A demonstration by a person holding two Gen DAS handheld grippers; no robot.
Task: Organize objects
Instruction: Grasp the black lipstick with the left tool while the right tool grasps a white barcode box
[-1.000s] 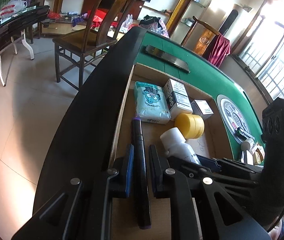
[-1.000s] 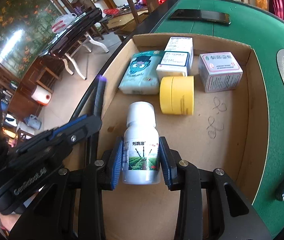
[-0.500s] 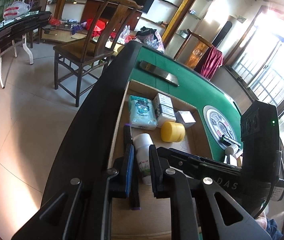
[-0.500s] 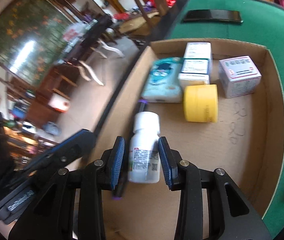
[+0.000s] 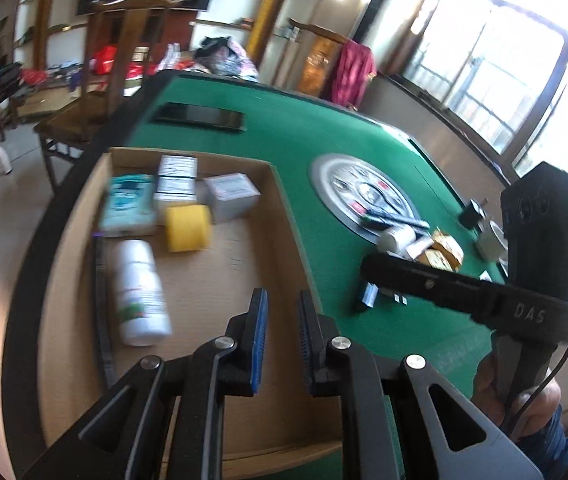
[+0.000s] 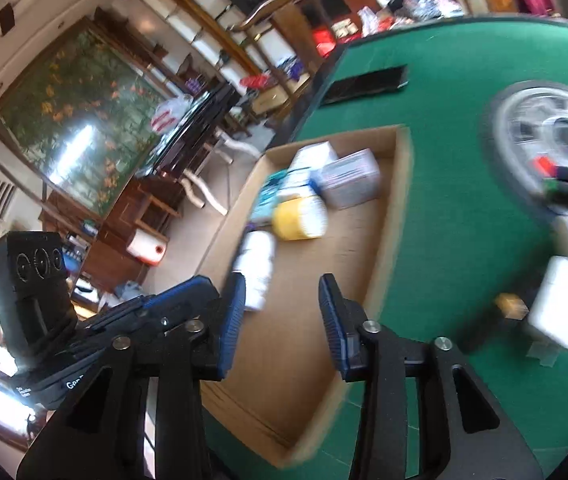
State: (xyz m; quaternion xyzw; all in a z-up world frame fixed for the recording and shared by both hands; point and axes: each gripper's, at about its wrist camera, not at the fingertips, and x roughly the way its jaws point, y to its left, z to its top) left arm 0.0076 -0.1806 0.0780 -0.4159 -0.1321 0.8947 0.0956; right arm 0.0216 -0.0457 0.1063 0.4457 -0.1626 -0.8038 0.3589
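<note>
So here's where things are sitting right now; the cardboard box (image 5: pixel 284 208) on the green table (image 5: pixel 323 136) is already holding a fair bit. At the far end there's a teal packet (image 5: pixel 128 204), a white carton (image 5: pixel 176 178), a grey carton (image 5: pixel 231 196) and a yellow tub (image 5: pixel 187 227) on its side, all bunched close together; nearer, a white bottle (image 5: pixel 140 292) is lying flat, and a dark pen (image 5: pixel 102 320) is lying along the left wall just beside it. So I'd say those six are done.

The left gripper (image 5: pixel 282 338) is hanging over the near part of the box with its tongs nearly together, just a thin gap, and nothing in them. The right gripper (image 6: pixel 282 312) is sitting over the box floor too; its tongs have just been opening and are standing moderately wide with nothing between them, the bottle lying just past the left finger.

What's left, as far as I can tell; a pile of small stuff is still waiting out on the felt by the round centre plate (image 5: pixel 335 176), including a white pot (image 5: pixel 395 236), some gold-wrapped bits (image 5: pixel 441 252) and a small dark thing (image 5: pixel 365 298). It's all blurry so I can't name most of it. A black slab (image 5: pixel 200 117) is also lying beyond the box; no idea if that counts. My guess is roughly halfway.
</note>
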